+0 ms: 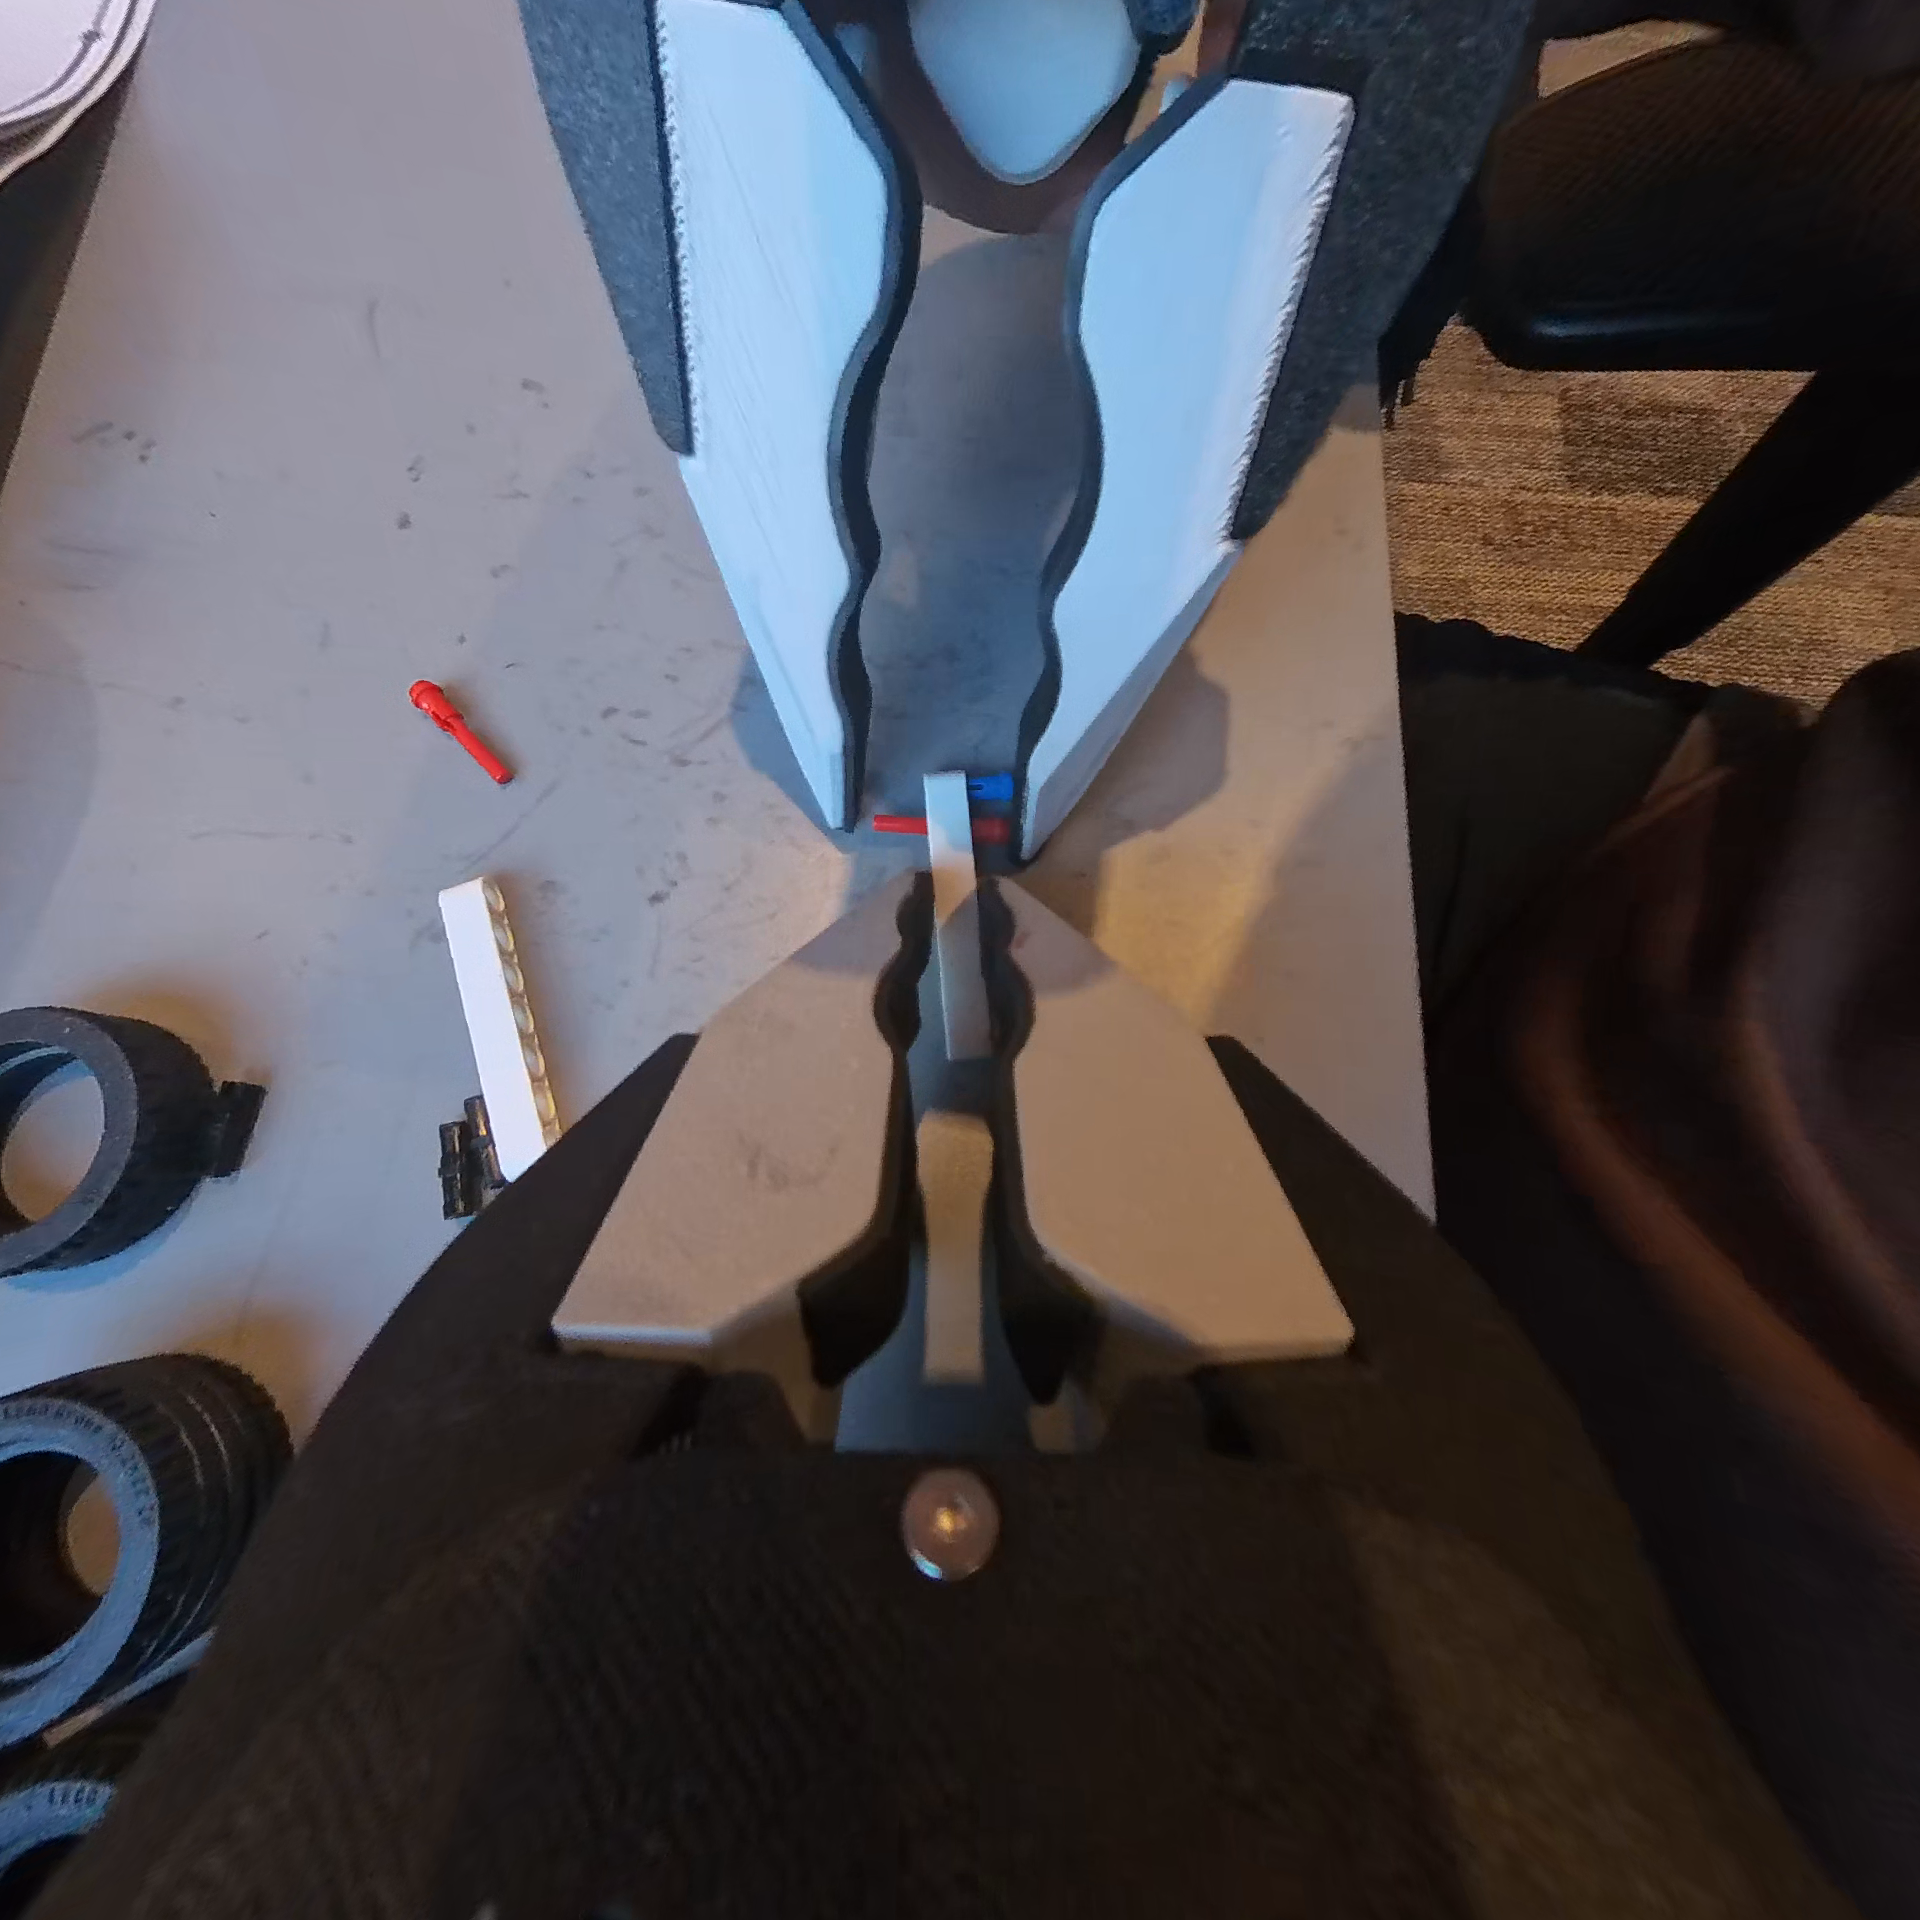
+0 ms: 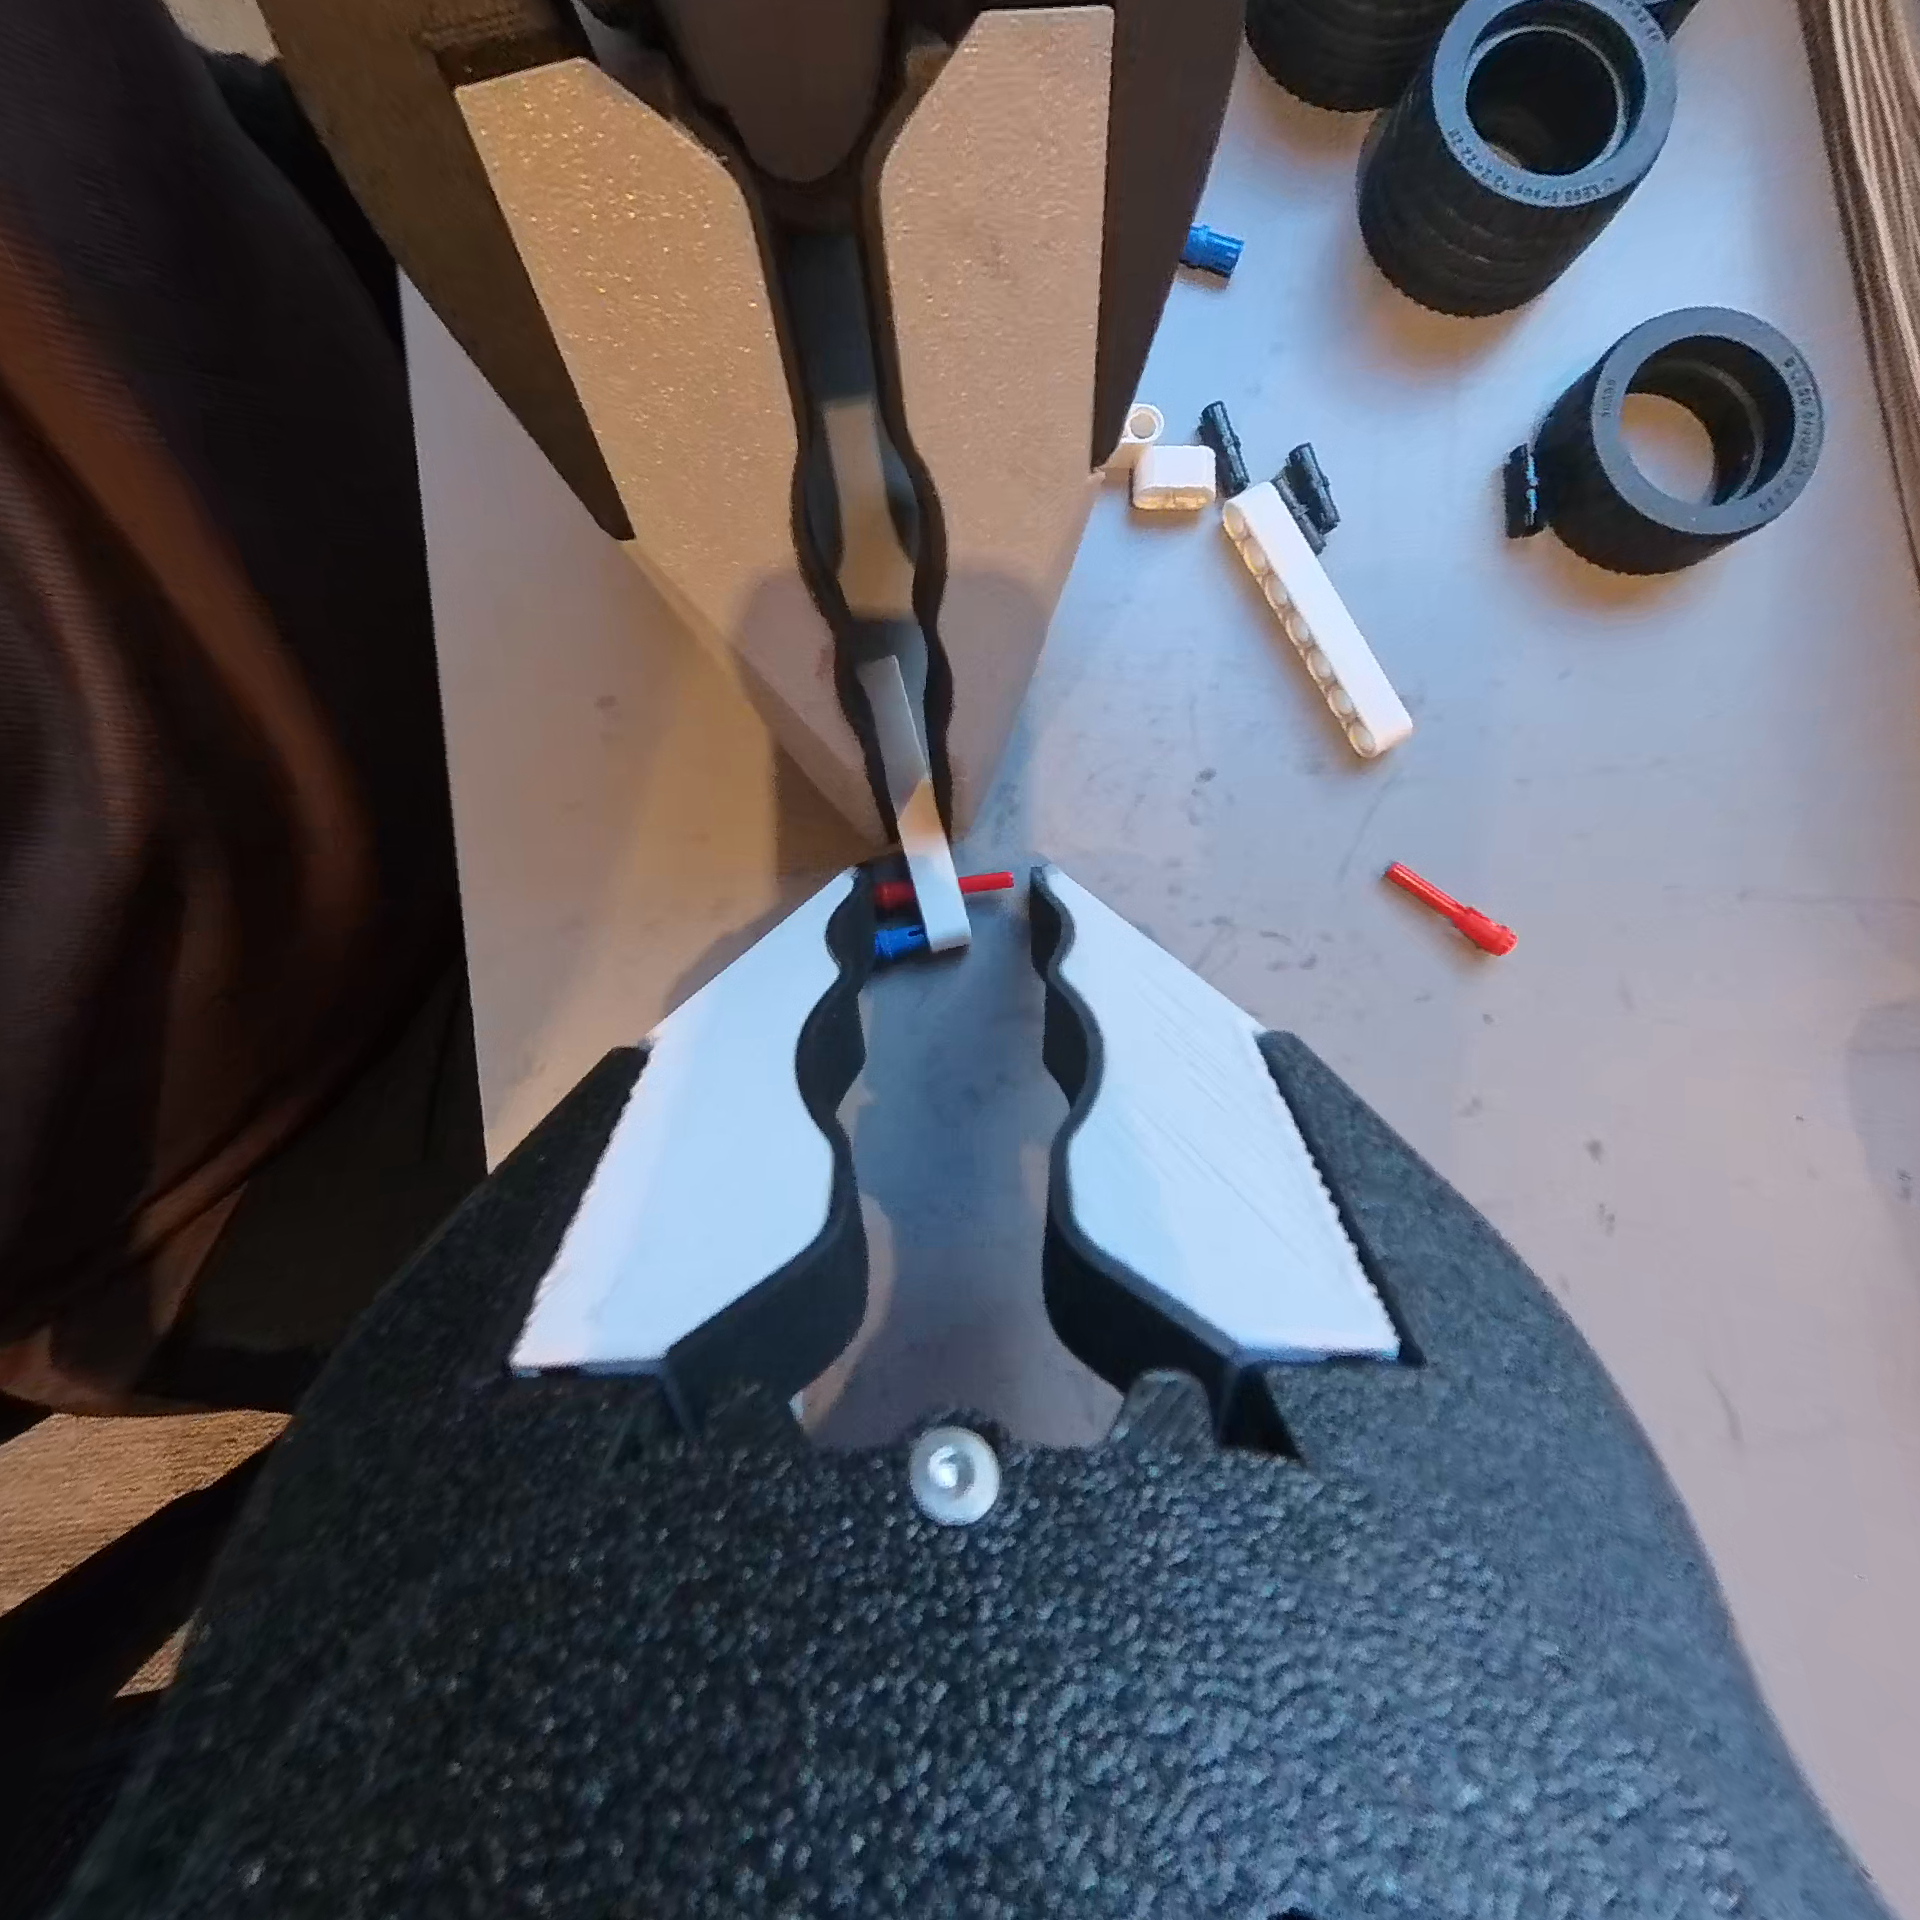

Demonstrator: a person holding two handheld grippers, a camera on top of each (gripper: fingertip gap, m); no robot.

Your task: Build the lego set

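Observation:
My left gripper (image 1: 951,888) is shut on a short white beam (image 1: 951,821) and holds it end-out near the table's edge. A red axle pin (image 1: 899,824) passes through the beam's free end, and a blue pin (image 1: 992,784) sticks out of one side. My right gripper (image 2: 948,894) is open, with its white fingers on either side of that end. One finger is close to the blue pin (image 2: 896,940) and the red pin's head; the other stands just clear of the red pin's thin tip (image 2: 987,881). The left gripper (image 2: 920,821) and beam (image 2: 935,883) also show in the right wrist view.
On the grey table (image 1: 260,468) lie a loose red pin (image 2: 1449,909), a long white beam (image 2: 1314,613), black pins (image 2: 1309,488), a small white connector (image 2: 1169,478), a blue pin (image 2: 1210,249) and black tyres (image 2: 1683,447). The table edge (image 1: 1403,831) is close by, with a chair beyond. Both grippers' tips are close together, under 4 cm apart.

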